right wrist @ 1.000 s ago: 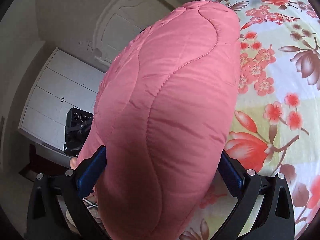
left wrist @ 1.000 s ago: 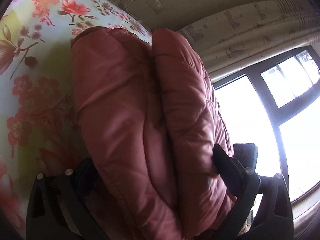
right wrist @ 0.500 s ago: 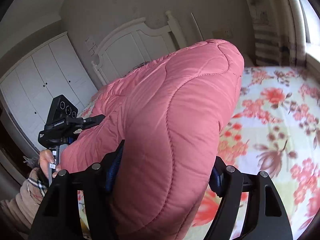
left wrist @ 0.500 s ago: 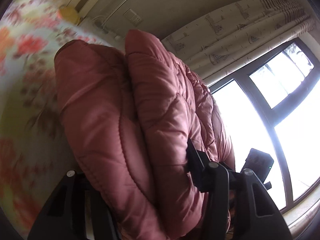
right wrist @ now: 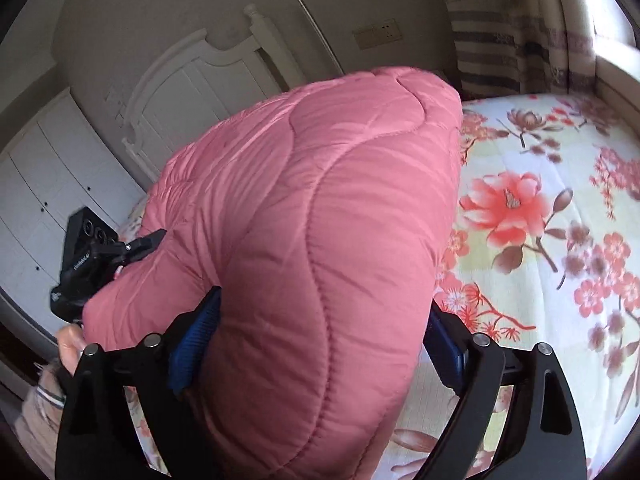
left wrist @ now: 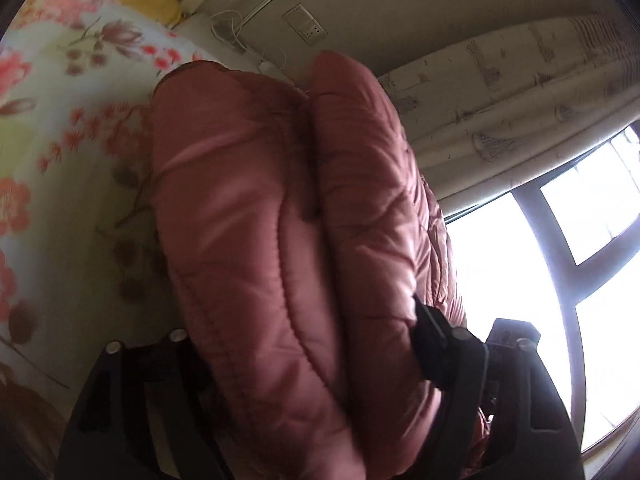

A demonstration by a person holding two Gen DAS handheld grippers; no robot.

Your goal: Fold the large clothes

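Both tongs, left tongs [left wrist: 304, 364] and right tongs [right wrist: 316, 344], are easing wider yet still press the thick pink padded coat [right wrist: 320, 248], doubled to keep its fold, frame centre, above the floral bed [right wrist: 540, 240]

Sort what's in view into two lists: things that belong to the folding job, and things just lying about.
Job:
- pink quilted jacket
- left gripper, jaws opening, jacket between them
- right gripper, jaws opening, jacket between them
- floral bed sheet, the work surface

Lying about:
- yellow object
- white cable
- curtain
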